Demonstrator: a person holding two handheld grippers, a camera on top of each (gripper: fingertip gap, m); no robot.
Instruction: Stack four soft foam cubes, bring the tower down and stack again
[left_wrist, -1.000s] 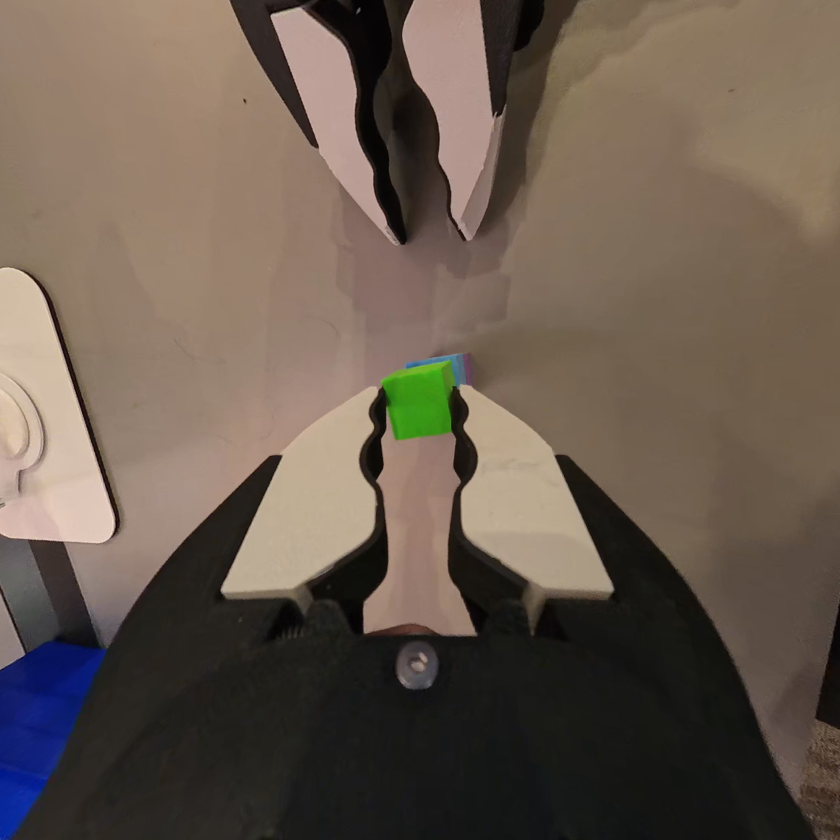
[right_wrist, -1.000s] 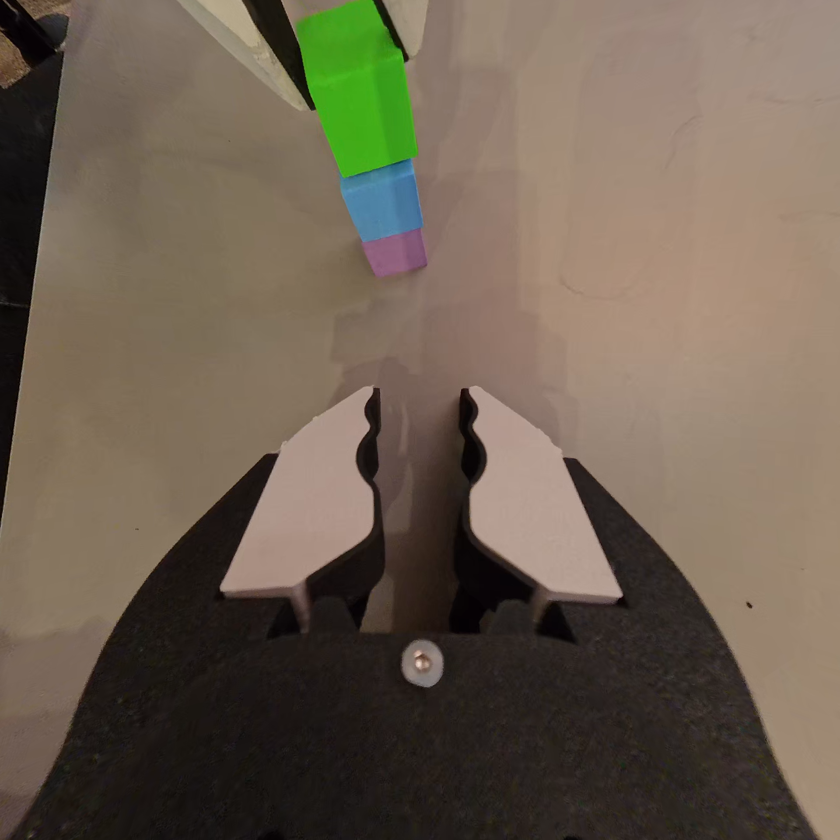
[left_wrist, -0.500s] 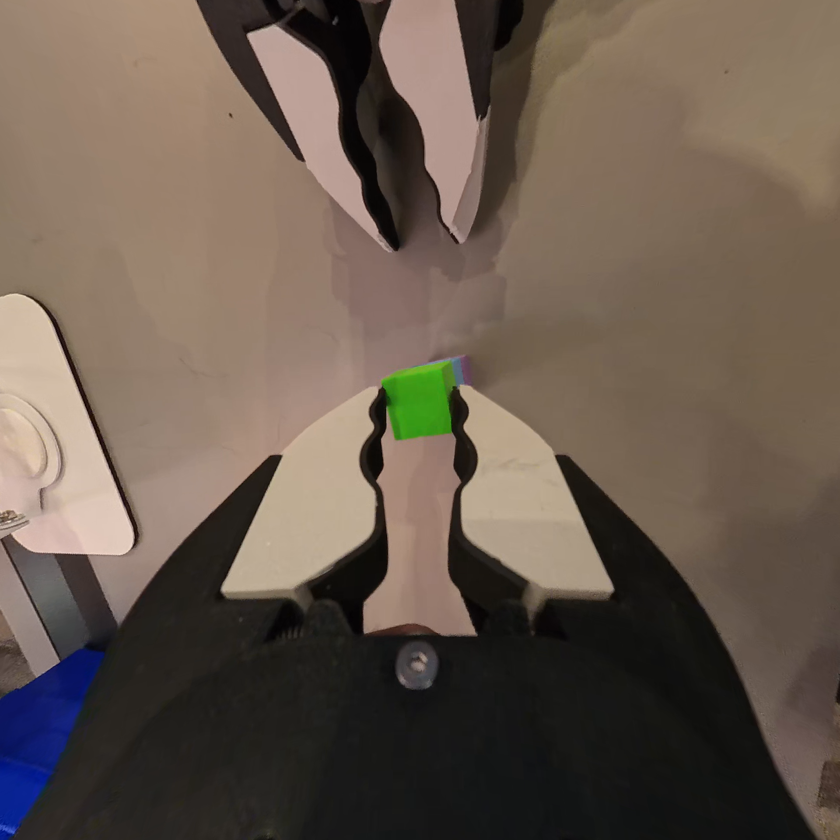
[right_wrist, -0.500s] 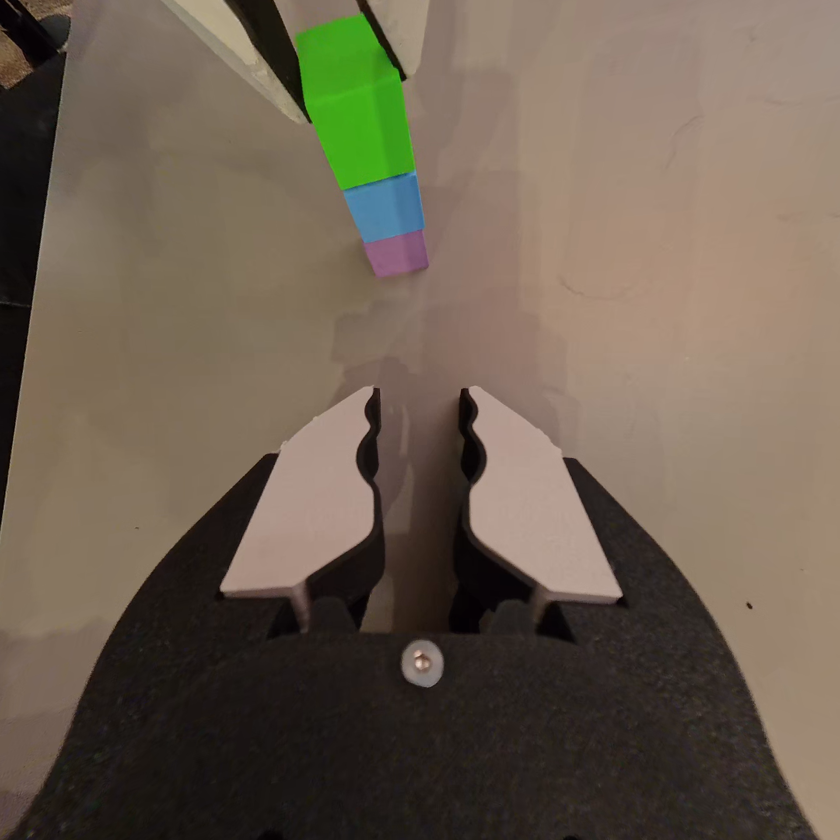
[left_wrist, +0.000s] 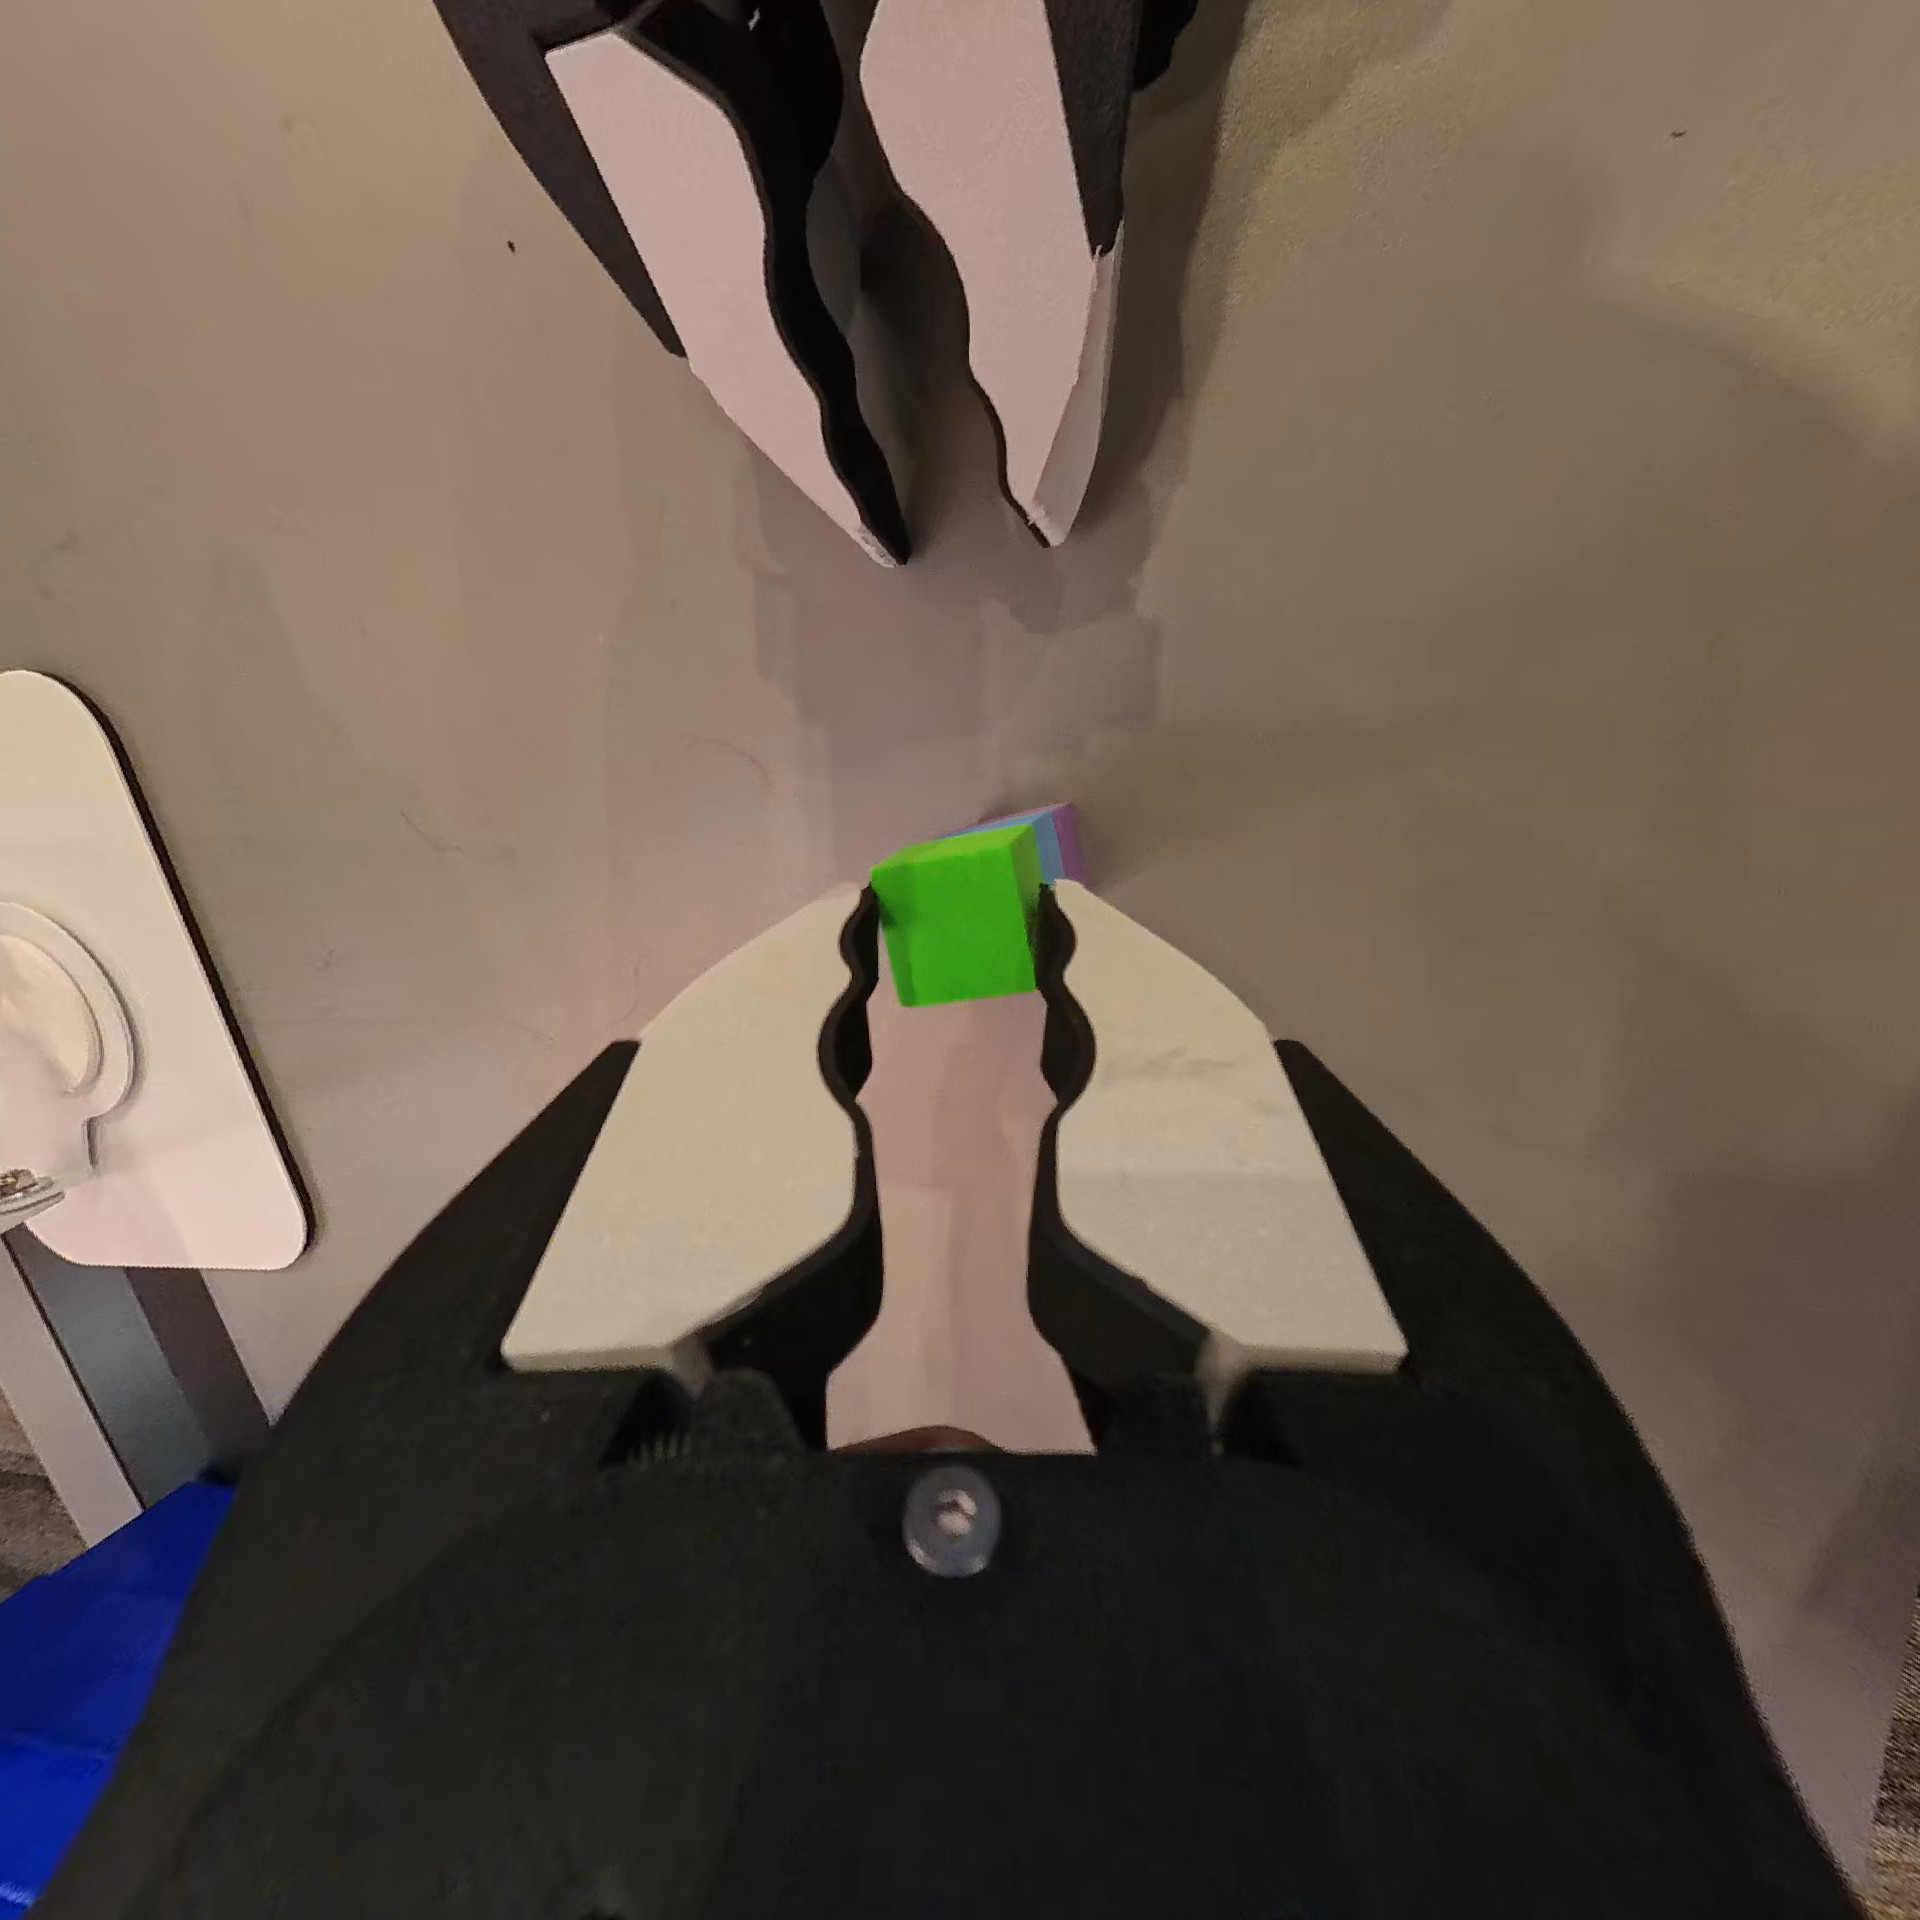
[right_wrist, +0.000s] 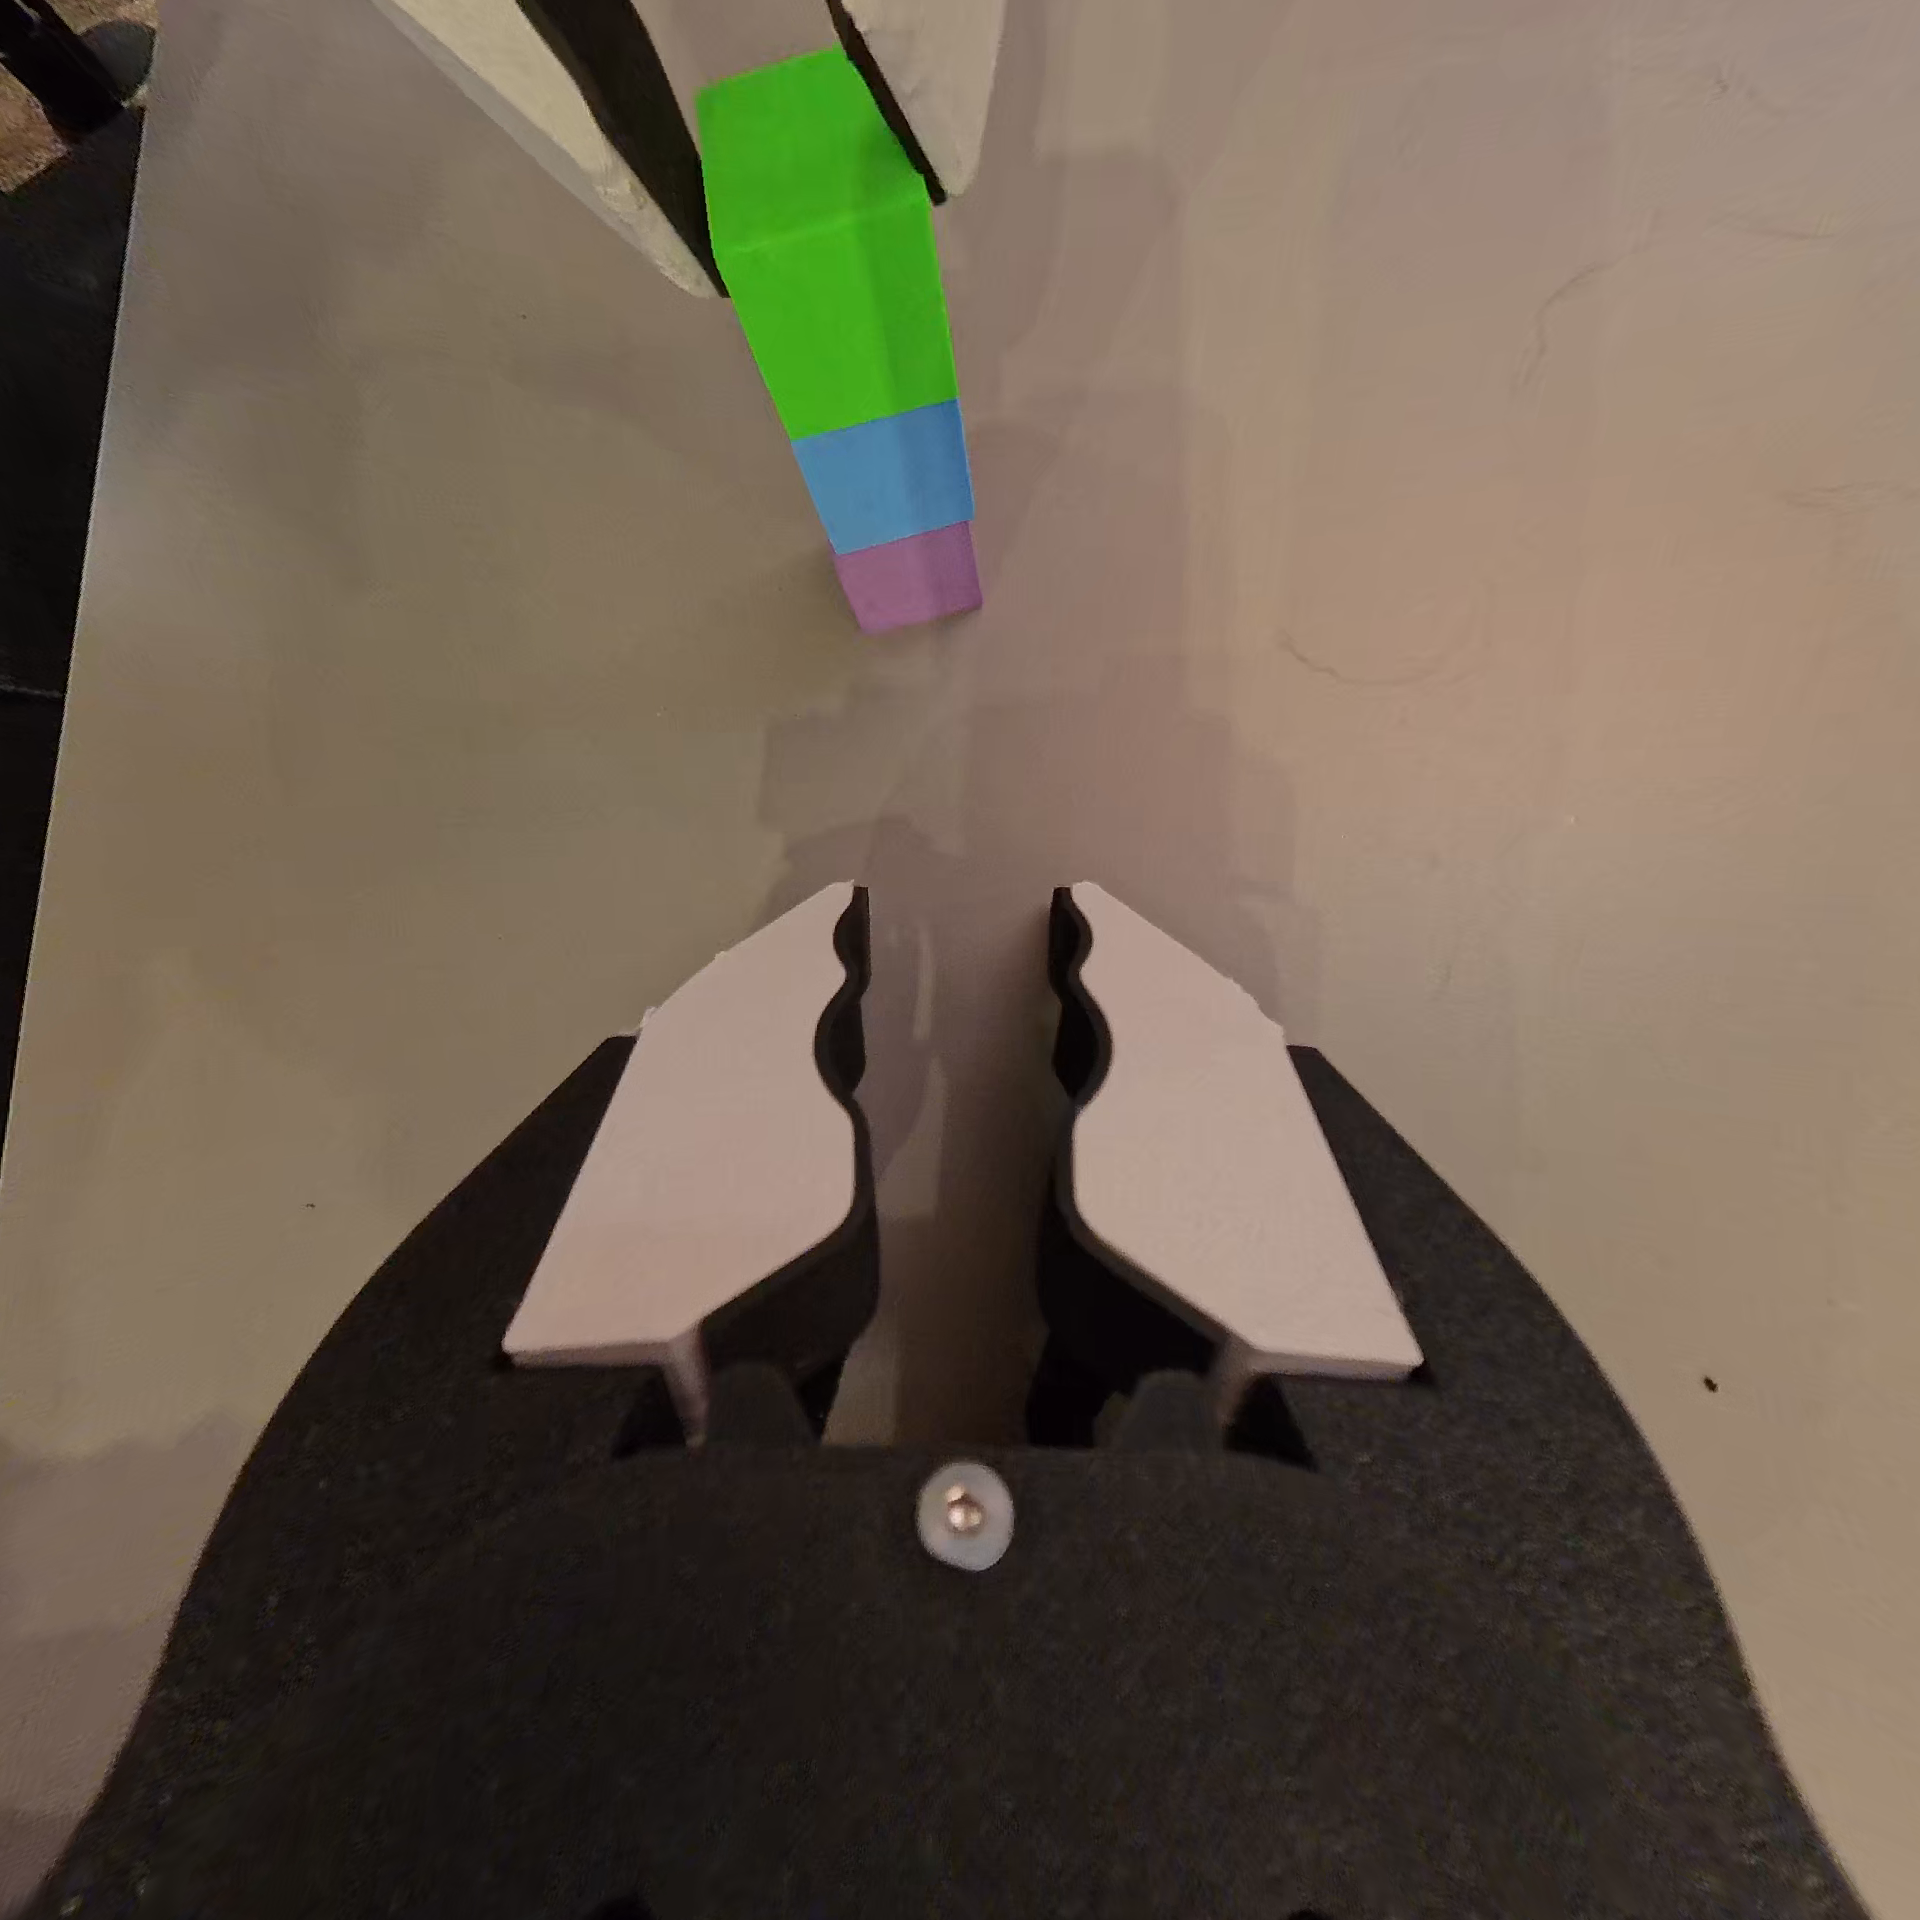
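Evidently little has changed over the last sec: the green foam cube (left_wrist: 956, 940) is pinched between the left gripper (left_wrist: 956, 904) pads as before, but is now seated flush on the blue cube (right_wrist: 888, 473), which sits on the purple cube (right_wrist: 914, 587). In the right wrist view the green block looks taller, poss. two green cubes w/ a faint seam; that can't be settled. If so, the stack is judged complete and release is due. The right gripper (right_wrist: 956, 904) is kept back, fingers spread, nothing between them. A white plate w/ round fitting (left_wrist: 135, 997) and a blue bin (left_wrist: 73, 1704) are seen at the tabletop (left_wrist: 1507, 831) left edge, well apart. Nothing blocks the tower.
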